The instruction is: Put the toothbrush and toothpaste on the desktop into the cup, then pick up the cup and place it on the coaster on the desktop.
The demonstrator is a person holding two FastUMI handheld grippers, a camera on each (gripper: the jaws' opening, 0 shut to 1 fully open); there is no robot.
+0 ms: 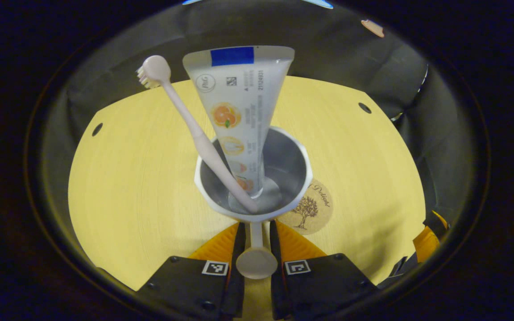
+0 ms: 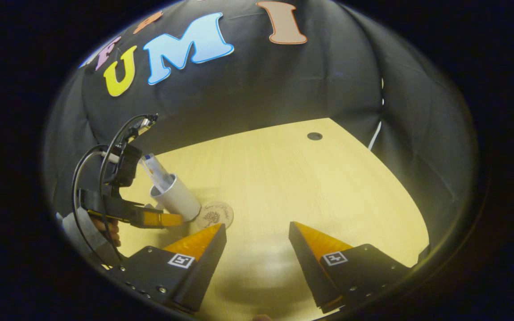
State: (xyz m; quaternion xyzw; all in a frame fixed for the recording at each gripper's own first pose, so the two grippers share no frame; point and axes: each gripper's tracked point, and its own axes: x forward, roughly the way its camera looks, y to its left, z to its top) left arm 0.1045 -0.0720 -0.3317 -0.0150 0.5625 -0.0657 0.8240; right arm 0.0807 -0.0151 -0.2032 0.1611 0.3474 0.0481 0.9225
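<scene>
Item: cup (image 1: 253, 176), holding toothbrush (image 1: 194, 129) and toothpaste (image 1: 238, 107); your left gripper (image 1: 256, 234) pinches its handle. Coaster (image 1: 308, 208) lies on the desk (image 1: 127, 178) just right of it, possibly overlapped by the cup. Your right gripper (image 2: 257, 245) hangs spread above bare desk.

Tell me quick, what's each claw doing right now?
Left gripper: shut on the cup handle; toothbrush and toothpaste inside.
Right gripper: open, holding nothing.
</scene>
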